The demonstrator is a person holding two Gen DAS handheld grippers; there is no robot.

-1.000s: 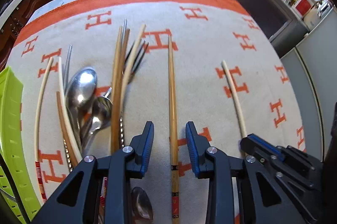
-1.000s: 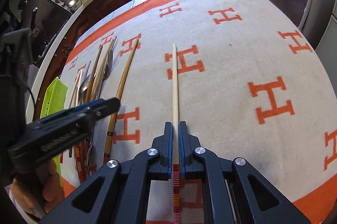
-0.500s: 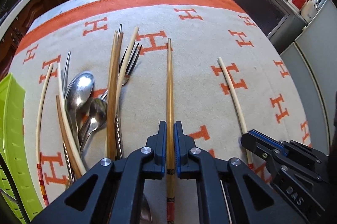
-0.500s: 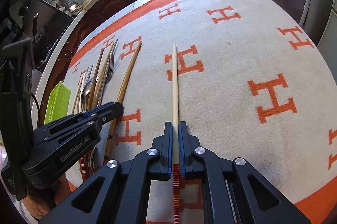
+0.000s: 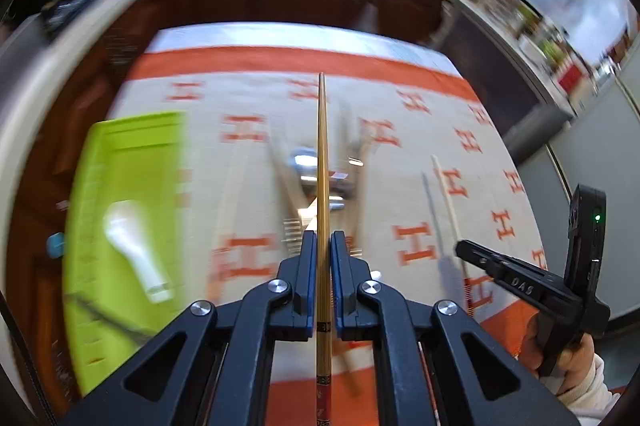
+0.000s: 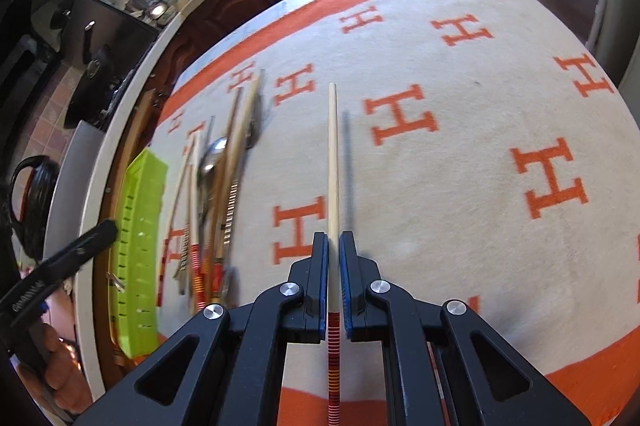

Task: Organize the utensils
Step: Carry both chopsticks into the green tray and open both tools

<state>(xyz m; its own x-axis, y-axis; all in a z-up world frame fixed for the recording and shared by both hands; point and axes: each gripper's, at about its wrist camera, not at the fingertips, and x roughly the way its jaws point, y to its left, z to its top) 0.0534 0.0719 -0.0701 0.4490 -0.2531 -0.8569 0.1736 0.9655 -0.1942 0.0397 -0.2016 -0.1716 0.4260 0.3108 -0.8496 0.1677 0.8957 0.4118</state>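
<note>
Woolly matt blanket (image 6: 460,153); glossy plastic tray (image 5: 128,185); shiny metal spoon (image 6: 214,149).

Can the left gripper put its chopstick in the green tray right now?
Probably yes. The left gripper is shut on the brown chopstick, and nothing stands between it and the green tray, which holds only a white spoon.

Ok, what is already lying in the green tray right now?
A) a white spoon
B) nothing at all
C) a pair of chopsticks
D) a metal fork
A: the left wrist view shows a white spoon lying in the green tray, while the metal spoons and the loose chopsticks lie on the blanket beside it.
</note>
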